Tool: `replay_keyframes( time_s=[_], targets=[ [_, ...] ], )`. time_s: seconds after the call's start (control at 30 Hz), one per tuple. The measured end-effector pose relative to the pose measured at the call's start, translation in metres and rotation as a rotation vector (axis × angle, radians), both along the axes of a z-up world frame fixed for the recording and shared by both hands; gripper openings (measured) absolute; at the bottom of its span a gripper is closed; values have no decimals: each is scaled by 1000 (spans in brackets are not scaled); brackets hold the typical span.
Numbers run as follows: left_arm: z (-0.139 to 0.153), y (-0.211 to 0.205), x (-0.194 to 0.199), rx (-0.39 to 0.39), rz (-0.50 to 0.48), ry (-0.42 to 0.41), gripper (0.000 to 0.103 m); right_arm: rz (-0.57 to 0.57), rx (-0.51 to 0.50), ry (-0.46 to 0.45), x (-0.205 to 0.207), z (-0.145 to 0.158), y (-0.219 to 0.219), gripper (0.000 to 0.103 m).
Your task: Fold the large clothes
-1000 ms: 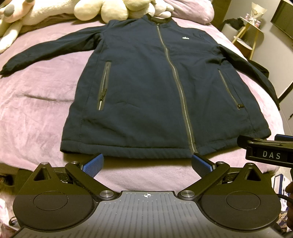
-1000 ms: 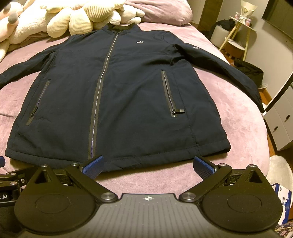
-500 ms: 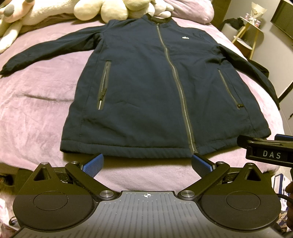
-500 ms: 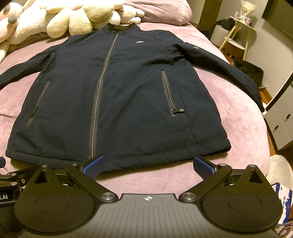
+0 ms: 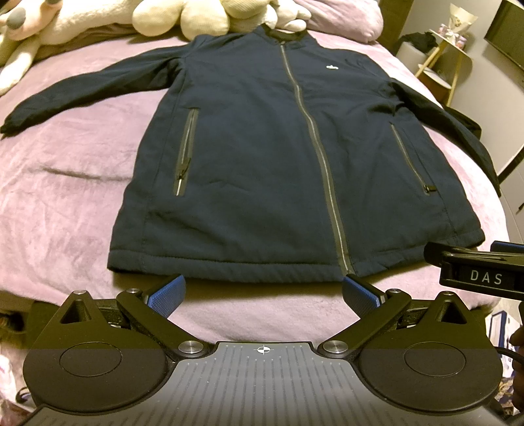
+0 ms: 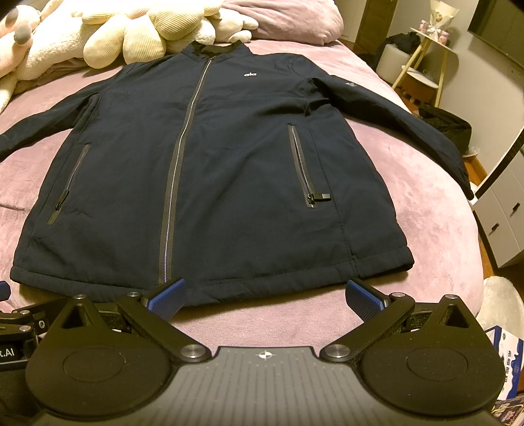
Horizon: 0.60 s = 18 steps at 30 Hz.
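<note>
A dark navy zip-up jacket (image 5: 262, 157) lies flat and face up on a pink bed (image 5: 65, 203), collar far, hem near, both sleeves spread outward. It also shows in the right wrist view (image 6: 229, 170). My left gripper (image 5: 263, 293) is open and empty, just short of the hem, near the zipper's bottom end. My right gripper (image 6: 265, 295) is open and empty at the hem, right of the zipper. The right gripper's body (image 5: 475, 272) shows at the right edge of the left wrist view.
Cream plush toys (image 6: 137, 32) and a pink pillow (image 6: 288, 19) lie beyond the collar. A small side table (image 6: 425, 62) and a white drawer unit (image 6: 504, 209) stand right of the bed. A dark bag (image 6: 448, 127) sits on the floor.
</note>
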<state>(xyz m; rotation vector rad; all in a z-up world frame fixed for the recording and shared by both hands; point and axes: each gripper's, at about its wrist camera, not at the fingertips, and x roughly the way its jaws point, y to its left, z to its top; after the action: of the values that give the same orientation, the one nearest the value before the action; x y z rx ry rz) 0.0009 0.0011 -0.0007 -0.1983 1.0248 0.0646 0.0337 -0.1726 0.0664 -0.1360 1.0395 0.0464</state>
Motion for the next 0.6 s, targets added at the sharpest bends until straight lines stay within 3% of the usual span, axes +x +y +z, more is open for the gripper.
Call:
replay_keyframes(
  time_s=[0.6],
  targets=[
    [0, 0, 0, 0, 0, 0, 103, -5, 19, 5, -2, -2, -6, 103]
  ],
)
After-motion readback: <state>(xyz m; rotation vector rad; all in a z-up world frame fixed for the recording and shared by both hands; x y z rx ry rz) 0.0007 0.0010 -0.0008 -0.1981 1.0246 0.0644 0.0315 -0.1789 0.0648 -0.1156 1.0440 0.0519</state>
